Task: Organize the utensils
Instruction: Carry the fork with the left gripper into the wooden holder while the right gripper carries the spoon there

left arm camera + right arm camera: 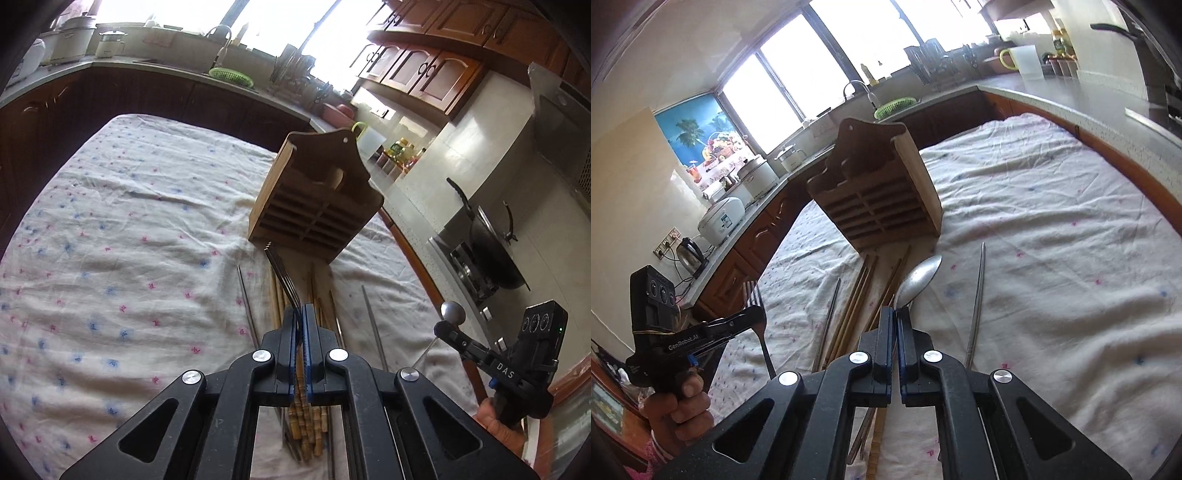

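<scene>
Fork [282, 280] — dark metal, tines up; spoon [919, 278] — dull silver.

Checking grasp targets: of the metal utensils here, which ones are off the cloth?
The fork, clamped in the left gripper, and the spoon, clamped in the right gripper. The metal chopsticks lie flat on the cloth.

"DAS" on the right tongs' [445, 326] black body, "GenRobot.AI" on the left tongs' [755, 314] black body
</scene>
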A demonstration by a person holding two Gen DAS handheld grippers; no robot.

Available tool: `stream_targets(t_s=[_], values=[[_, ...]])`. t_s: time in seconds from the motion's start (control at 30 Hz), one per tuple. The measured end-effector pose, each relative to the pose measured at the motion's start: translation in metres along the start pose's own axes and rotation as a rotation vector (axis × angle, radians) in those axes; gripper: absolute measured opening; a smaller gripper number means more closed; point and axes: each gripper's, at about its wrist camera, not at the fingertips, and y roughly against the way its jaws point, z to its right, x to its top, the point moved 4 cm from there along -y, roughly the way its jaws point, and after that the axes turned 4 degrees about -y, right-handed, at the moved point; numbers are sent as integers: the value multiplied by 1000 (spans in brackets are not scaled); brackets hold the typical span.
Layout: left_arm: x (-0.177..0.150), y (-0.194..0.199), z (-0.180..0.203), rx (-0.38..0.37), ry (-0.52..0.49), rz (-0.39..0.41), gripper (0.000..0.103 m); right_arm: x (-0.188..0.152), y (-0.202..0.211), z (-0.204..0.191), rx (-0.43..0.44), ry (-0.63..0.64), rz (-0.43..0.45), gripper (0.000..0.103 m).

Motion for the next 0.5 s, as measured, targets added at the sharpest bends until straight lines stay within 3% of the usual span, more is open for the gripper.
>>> stream_targets(t_s=[0.17,0.5], values=[[2,29,4,2,-19,71,1,16,14,-8,-17,41,77,2],[26,24,11,13,-36,102,1,44,12,-20,-29,101,141,2]])
